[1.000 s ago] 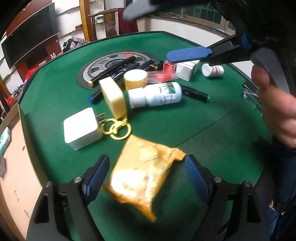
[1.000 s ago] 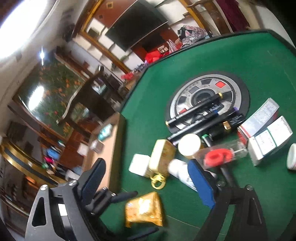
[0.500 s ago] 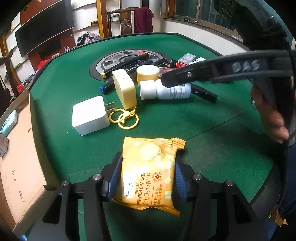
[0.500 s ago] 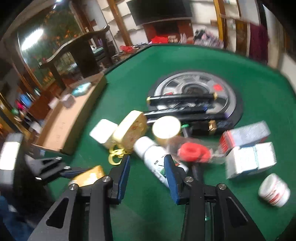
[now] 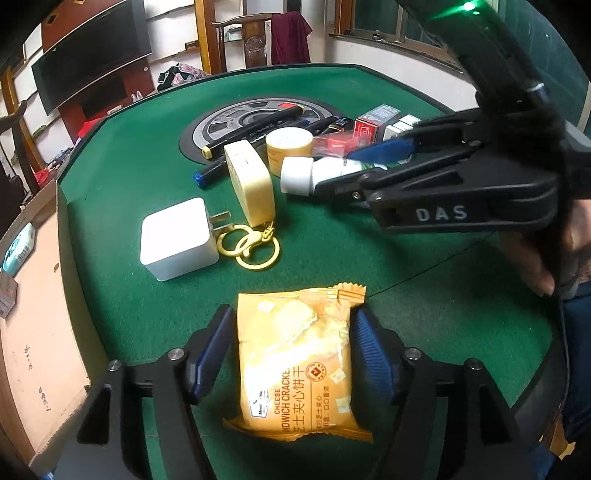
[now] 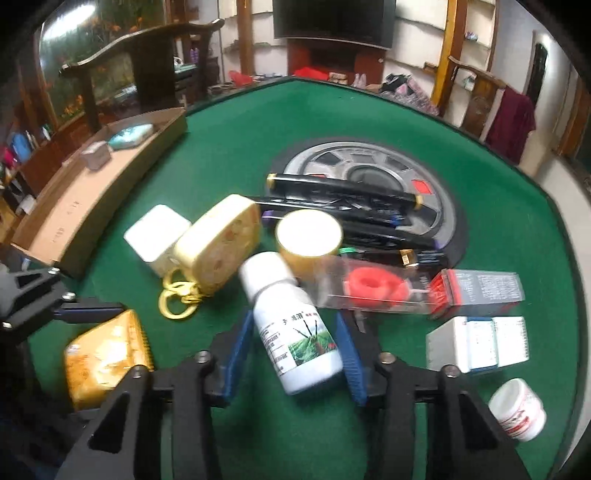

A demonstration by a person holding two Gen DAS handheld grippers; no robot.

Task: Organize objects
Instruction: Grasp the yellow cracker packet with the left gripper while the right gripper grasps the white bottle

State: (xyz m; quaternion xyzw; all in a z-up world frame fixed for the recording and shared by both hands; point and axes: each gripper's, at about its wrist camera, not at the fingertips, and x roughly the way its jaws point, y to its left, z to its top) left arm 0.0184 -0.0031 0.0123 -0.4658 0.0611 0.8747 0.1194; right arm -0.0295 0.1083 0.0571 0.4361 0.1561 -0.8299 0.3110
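On the green surface (image 5: 424, 288), the right gripper (image 6: 293, 350) has swung down from the upper frame and closed to straddle the white bottle (image 6: 291, 325) at lower centre, though contact is unclear. The left gripper (image 5: 291, 354) closed on the cracker packet (image 5: 295, 362) at bottom centre, then eased slightly; its jaws flank the packet, so both pickups look imminent.

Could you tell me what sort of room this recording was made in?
Probably a living room at home, used for games: the green felt table has a round centre hub, with a dark wall television and carved wooden chairs behind it.
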